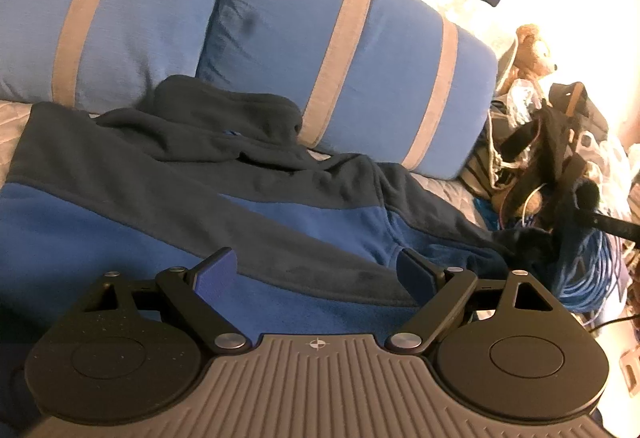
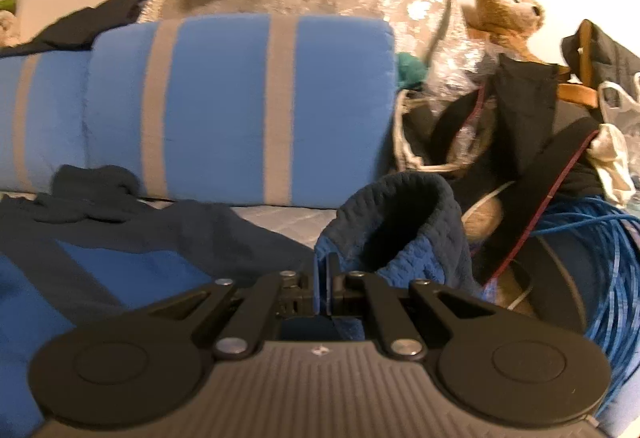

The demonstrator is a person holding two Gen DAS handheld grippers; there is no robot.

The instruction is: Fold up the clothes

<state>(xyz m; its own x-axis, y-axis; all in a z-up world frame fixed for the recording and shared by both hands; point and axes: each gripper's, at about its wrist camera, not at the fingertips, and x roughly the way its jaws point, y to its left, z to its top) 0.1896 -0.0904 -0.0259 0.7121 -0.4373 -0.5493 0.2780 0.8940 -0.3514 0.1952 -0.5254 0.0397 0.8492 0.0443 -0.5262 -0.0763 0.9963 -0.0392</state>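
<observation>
Left wrist view: left gripper (image 1: 316, 270) jaws stand wide apart, holding nothing, above the fleece jacket (image 1: 168, 206). The jacket lies flat on the bed, long axis from 8 to 4 o'clock, collar toward the striped pillows (image 1: 344, 78) at 12. Cable clutter (image 1: 580, 278) crowds 3 o'clock.

Right wrist view: right gripper (image 2: 327, 278) jaws are closed, pinching the jacket's sleeve cuff (image 2: 400, 222), which is lifted with its opening toward 12. A teddy bear (image 2: 504, 6) sits at 1 o'clock.

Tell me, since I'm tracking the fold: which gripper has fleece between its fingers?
The right gripper, shut on the jacket's sleeve cuff. The left gripper is open above the jacket.
</observation>
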